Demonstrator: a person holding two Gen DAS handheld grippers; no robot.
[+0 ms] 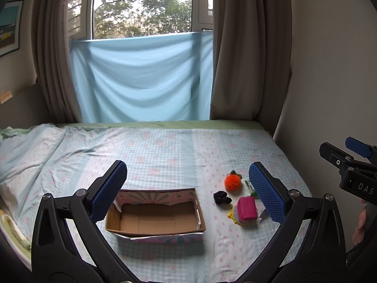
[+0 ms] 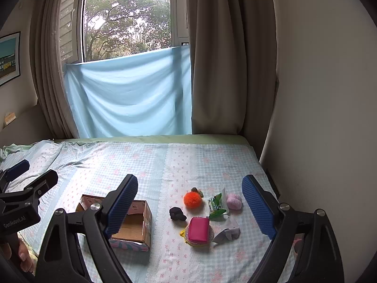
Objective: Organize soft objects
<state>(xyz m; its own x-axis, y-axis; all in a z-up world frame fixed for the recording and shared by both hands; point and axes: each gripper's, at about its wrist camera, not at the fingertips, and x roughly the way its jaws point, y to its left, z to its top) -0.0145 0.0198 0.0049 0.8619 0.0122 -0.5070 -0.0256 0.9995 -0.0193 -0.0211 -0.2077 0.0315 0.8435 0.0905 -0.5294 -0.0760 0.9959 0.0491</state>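
Cardboard box [image 1: 155, 214] ahead of the wide, empty left gripper [image 1: 188, 191] to receive soft toys [image 2: 193, 199] clustered before the wide, empty right gripper [image 2: 195, 205].

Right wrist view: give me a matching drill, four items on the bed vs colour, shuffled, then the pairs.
Items:
1. pompom
2. pouch
3. box
4. packet

Colours:
A. brown cardboard
B. green and white
C. orange
D. bright pink

Pairs: 1-C, 2-D, 3-A, 4-B
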